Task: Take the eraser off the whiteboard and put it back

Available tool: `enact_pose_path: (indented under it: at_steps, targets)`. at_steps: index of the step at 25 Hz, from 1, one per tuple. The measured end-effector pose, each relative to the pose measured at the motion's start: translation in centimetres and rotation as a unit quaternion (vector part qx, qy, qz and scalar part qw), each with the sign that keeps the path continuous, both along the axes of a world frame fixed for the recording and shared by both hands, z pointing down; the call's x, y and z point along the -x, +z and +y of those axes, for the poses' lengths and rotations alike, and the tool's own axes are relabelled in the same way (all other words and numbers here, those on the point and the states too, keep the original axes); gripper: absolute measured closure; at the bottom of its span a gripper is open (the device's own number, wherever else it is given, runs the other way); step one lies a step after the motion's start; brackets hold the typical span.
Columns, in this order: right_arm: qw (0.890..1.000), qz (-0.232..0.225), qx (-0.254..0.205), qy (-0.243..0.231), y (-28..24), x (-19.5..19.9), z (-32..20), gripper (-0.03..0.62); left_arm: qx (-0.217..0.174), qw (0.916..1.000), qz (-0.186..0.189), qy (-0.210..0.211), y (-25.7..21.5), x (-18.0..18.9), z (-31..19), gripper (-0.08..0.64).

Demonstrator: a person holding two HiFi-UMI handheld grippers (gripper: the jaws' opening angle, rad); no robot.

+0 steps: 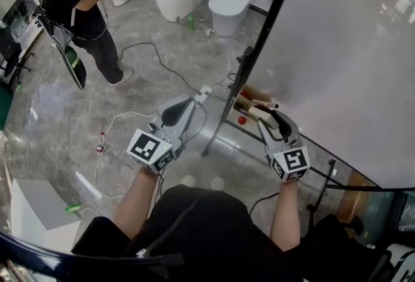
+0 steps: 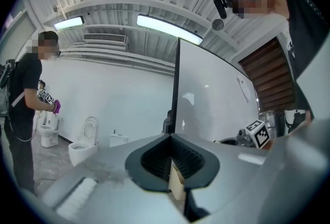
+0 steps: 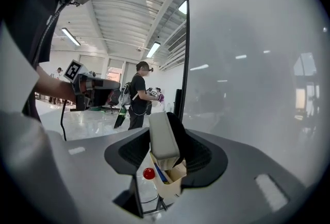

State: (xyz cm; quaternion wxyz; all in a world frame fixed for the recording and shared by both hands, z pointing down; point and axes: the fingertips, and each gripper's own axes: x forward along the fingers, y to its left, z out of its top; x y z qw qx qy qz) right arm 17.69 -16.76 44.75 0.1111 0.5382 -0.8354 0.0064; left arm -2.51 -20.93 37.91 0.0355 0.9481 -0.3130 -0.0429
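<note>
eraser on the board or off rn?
Off. The eraser sits gripped between the fingers of the right gripper, away from the whiteboard surface, above the cardboard box.

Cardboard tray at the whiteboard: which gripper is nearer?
Right. The right gripper, holding the eraser, is right at the cardboard tray; the left gripper is off to the tray's left, clear of it.

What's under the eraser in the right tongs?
A small open beige cardboard box shows below the white-backed, black-felt eraser, a blue marker poking out of it and a small red ball beside it. The eraser covers the rest of the box's inside.
</note>
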Motion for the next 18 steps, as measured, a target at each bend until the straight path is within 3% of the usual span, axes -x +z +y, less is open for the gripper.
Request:
enact_pose_path:
  at_steps: [18]
  targets:
    - [0.996,0.042,0.066,-0.048,5.3,0.3,-3.0,0.391,0.012,0.9986,-0.01,-0.05,1.2,2.0,-0.5,0.557]
